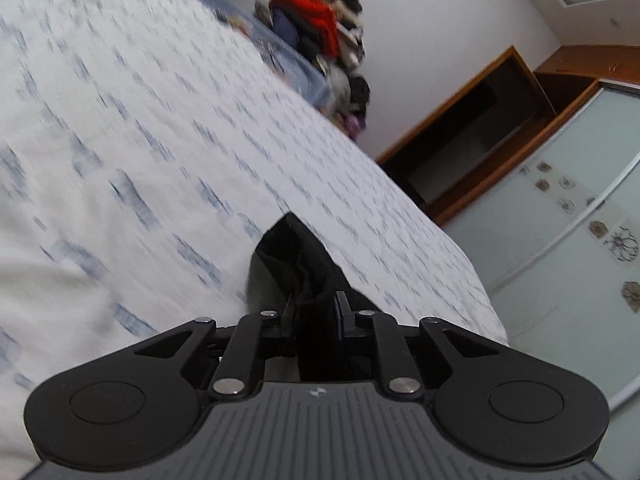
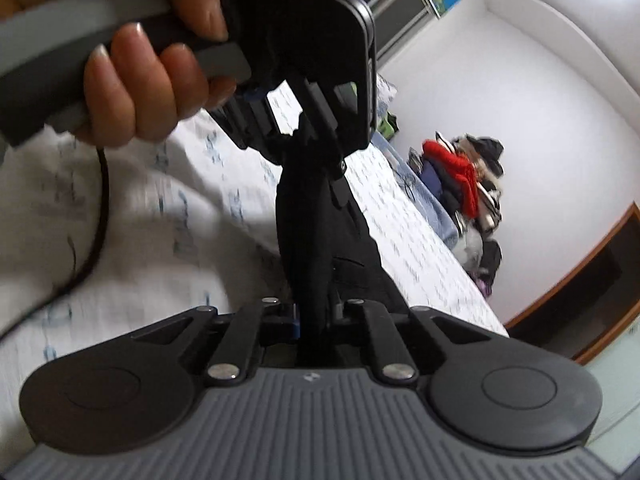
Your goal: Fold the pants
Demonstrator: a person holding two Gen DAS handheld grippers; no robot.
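The left gripper (image 1: 314, 312) had its fingers clamped on the black pants (image 1: 288, 264), low in the middle of the frame, over the bed (image 1: 140, 120). The right gripper (image 2: 316, 312) pinched the pants (image 2: 316, 232) too. A hand (image 2: 140, 80) at upper left held the other gripper.

Bed (image 1: 140, 120) surface open left and ahead; clothes pile (image 1: 320, 28) blocks far edge, wardrobe (image 1: 560, 200) crowds right side.
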